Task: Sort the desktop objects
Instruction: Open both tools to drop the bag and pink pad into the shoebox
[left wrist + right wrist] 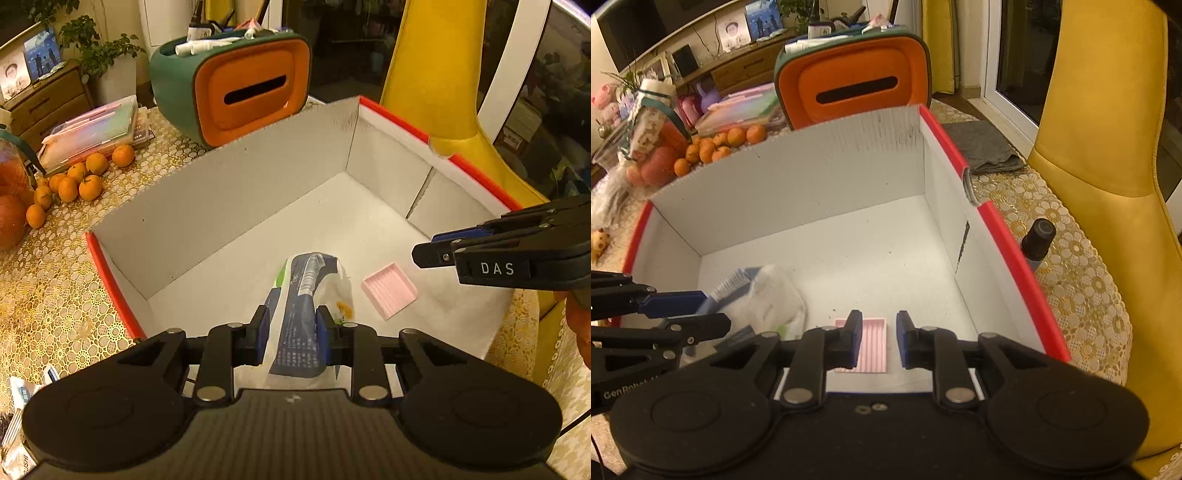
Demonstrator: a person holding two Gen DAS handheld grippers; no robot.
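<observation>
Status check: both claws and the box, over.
Left claw shut on plastic packet, held over the white box. Right claw open, empty, above pink tray on the box floor. Nothing blocking the drop.

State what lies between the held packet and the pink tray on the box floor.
Only bare white floor of the box separates the packet from the pink tray; the left wrist view shows it.

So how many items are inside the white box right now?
2. The pink tray lies on the box floor, and the plastic packet is held over the floor by the left gripper. Anything beneath the packet would be hidden.
</observation>
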